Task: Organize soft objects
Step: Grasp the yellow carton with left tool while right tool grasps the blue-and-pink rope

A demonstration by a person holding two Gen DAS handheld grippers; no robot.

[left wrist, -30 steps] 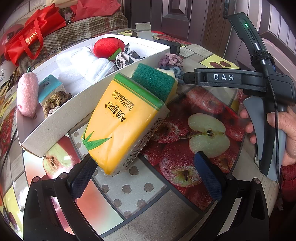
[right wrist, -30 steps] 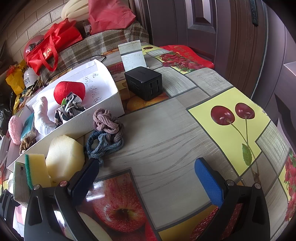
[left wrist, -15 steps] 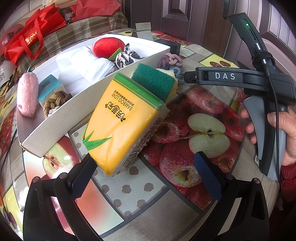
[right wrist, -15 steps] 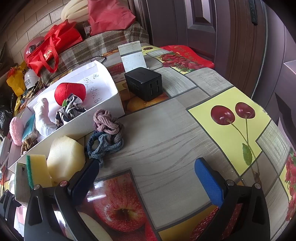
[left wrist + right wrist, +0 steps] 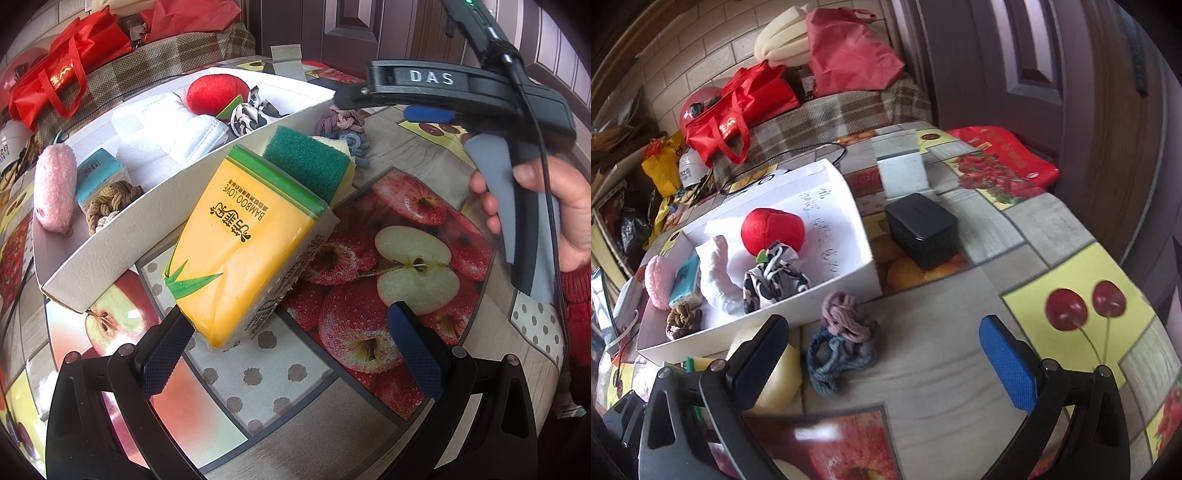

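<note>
A white box (image 5: 122, 225) (image 5: 849, 206) holds a red plush apple (image 5: 216, 94) (image 5: 772, 230), white cloth (image 5: 173, 129), a pink plush (image 5: 55, 184) and other soft items. A yellow tissue pack (image 5: 243, 243) leans on the box's near wall, with a green-topped sponge (image 5: 310, 162) behind it. My left gripper (image 5: 291, 347) is open, its jaws either side of the pack's near corner. Mauve and blue hair ties (image 5: 846, 336) (image 5: 343, 127) lie on the table beside the box. My right gripper (image 5: 886, 354) is open and empty just above them; it also shows in the left wrist view (image 5: 428, 114).
A black case (image 5: 923, 229) and a small upright card (image 5: 901, 170) stand on the fruit-print tablecloth (image 5: 979, 369) beyond the box. Red bags (image 5: 738, 107) and a plaid-covered seat (image 5: 831, 114) lie behind the table. A dark door (image 5: 1052, 74) is at the right.
My right gripper has moved forward and left toward the hair ties, which now sit between its jaws in view. My left gripper and the tissue pack have barely moved.
</note>
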